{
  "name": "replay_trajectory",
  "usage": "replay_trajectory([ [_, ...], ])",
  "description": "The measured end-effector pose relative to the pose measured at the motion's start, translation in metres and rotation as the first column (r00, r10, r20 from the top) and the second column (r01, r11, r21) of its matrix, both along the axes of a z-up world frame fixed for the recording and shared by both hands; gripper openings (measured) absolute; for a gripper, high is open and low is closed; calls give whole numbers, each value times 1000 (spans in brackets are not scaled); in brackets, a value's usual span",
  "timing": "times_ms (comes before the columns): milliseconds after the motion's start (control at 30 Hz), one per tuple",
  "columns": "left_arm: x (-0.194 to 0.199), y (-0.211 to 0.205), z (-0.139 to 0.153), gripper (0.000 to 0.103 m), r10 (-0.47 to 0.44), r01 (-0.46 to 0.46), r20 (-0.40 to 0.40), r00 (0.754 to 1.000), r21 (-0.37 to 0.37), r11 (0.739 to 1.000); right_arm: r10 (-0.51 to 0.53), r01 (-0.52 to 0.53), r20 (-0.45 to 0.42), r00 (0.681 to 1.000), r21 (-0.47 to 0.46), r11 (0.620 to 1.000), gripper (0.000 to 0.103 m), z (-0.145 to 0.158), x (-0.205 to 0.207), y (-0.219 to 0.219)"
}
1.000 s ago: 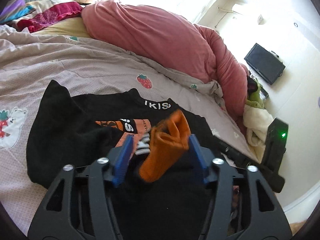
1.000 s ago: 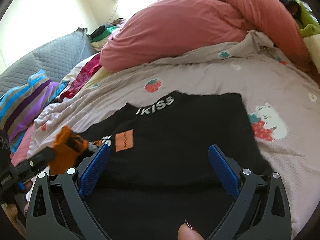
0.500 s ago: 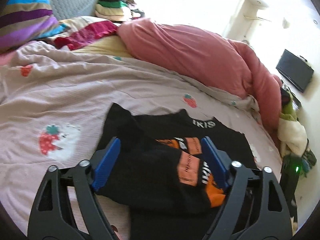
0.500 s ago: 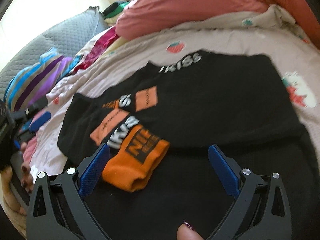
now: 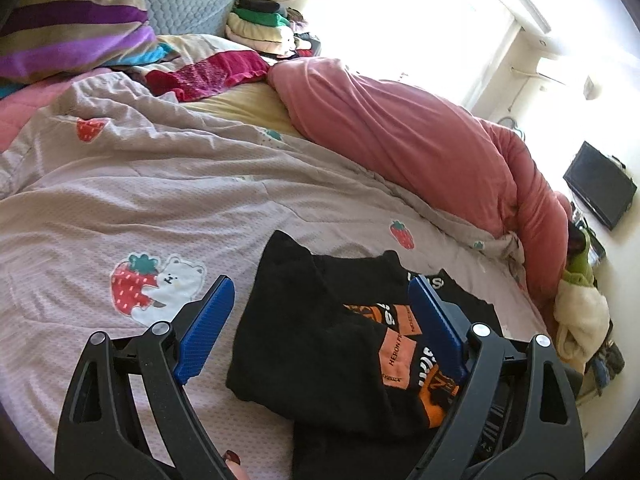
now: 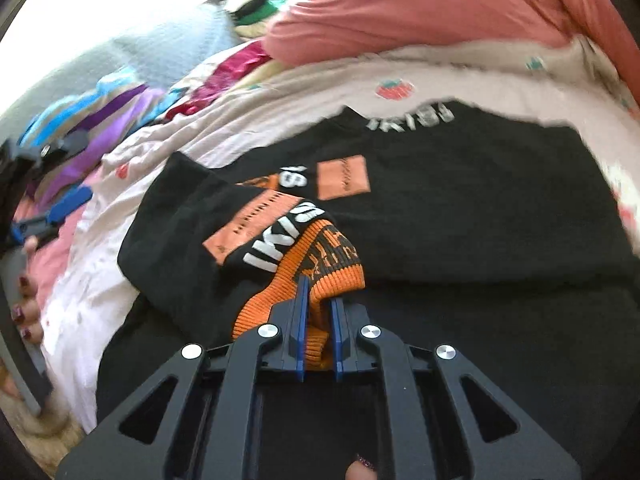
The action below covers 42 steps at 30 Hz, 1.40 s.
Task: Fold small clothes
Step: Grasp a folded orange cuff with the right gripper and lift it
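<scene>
Two grippers: the left gripper (image 5: 320,316) and the right gripper (image 6: 318,312). One black top (image 6: 460,208) with an orange cuff (image 6: 320,264). Two orange patches (image 6: 344,178) show on it in the right wrist view. One pink duvet (image 5: 400,136). One striped pillow (image 5: 76,20). One stack of folded clothes (image 5: 264,28) at the bed's far edge. Two strawberry prints (image 5: 402,234) and one bear print (image 5: 160,282) show on the sheet (image 5: 160,192). One dark screen (image 5: 600,184).

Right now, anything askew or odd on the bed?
Nothing spilled or damaged. The black sweater lies only part-folded, one sleeve crossed over its front with the orange cuff bunched. The right gripper is shut on that cuff; the left gripper hangs open above the sweater's edge.
</scene>
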<state>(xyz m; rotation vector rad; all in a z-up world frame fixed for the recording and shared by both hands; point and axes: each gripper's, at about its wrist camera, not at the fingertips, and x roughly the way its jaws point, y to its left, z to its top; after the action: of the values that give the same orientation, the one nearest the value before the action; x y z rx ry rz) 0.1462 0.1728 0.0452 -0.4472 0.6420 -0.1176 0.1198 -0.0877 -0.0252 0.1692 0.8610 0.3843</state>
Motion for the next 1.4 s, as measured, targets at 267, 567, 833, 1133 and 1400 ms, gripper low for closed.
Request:
replay_trajectory([
  [267,-5,23,1,82,56,-55,7,998,-35,998,73,-79,139,988,42,996,7,51,1,4],
  [567,-9,39,1,82,100,-99,9,995,-61,993,104,-109,314,944,-1,994,7,120,15,-12],
  [833,-7,28,0,82,80,-80,3,997,-25,996,28,3,339,940,-89,996,7,126,34,-58],
  [1133,0,4,-7,82,32,-31,-24,999,28,999,-59,93,268,962,-115,989,7,87,34,-95],
  [1400,13,-29,-15,82,-30,35,-56,998,94,995,-93,119,224,970,-103,988,7,67,35,-107],
])
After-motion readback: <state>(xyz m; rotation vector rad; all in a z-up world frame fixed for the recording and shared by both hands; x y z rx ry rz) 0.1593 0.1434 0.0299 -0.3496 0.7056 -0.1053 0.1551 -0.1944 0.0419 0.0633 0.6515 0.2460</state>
